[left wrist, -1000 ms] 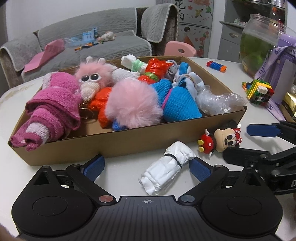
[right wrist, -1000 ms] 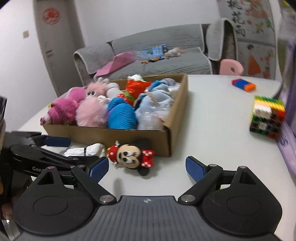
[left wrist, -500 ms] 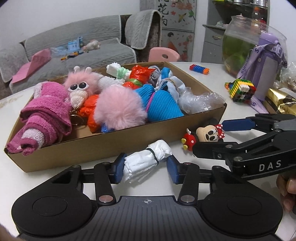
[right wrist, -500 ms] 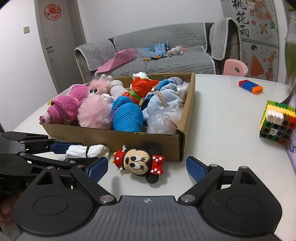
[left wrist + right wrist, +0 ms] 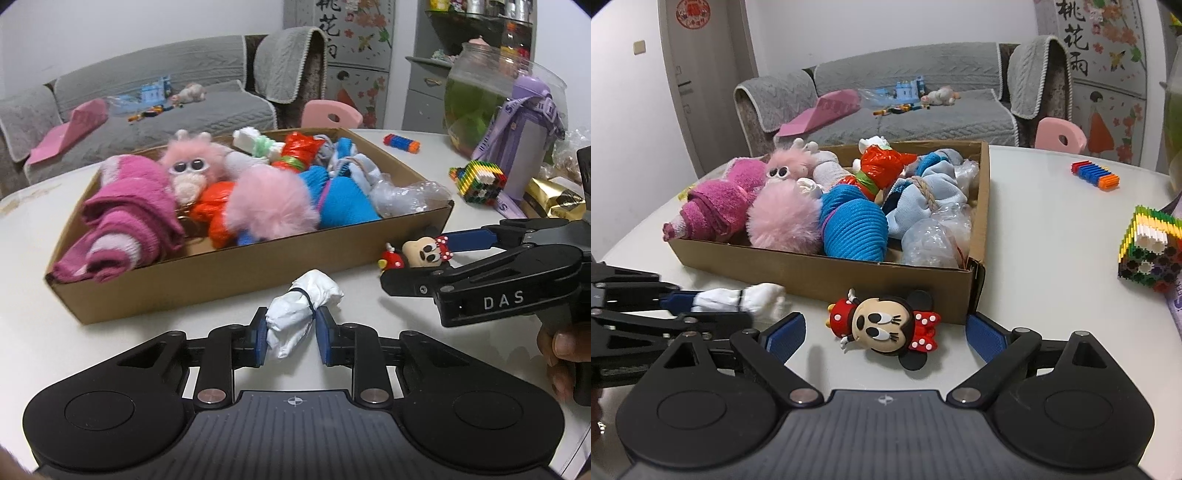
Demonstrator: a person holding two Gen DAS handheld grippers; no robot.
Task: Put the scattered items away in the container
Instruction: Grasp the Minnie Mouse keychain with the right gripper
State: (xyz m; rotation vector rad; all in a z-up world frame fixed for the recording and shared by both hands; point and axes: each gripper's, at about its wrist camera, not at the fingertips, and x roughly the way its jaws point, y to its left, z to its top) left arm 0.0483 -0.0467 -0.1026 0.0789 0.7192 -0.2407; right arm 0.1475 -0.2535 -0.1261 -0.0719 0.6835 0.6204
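Observation:
A white rolled cloth bundle (image 5: 303,306) with a dark band lies in front of the cardboard box (image 5: 221,280). My left gripper (image 5: 291,332) is closing, and both blue pads press its near end. In the right wrist view the same bundle (image 5: 753,297) sticks out of the left gripper (image 5: 701,308) by the box (image 5: 849,277). A mouse doll (image 5: 886,326) in a red dress lies on the table at the box's near corner. My right gripper (image 5: 886,332) straddles the doll with its jaws opening, neither pad touching it. The box holds several soft toys and cloth rolls.
A colourful block cube (image 5: 480,181) stands right of the box, with a purple bottle (image 5: 524,140), a glass bowl (image 5: 480,96) and a gold packet (image 5: 554,201) behind it. A small blue and orange brick strip (image 5: 1095,175) lies further back. A hand (image 5: 565,354) holds the right gripper's grip.
My left jaws went from wide open to closed on the white bundle, and the left gripper swung slightly. The right gripper edged closer to the doll, its jaws a little wider.

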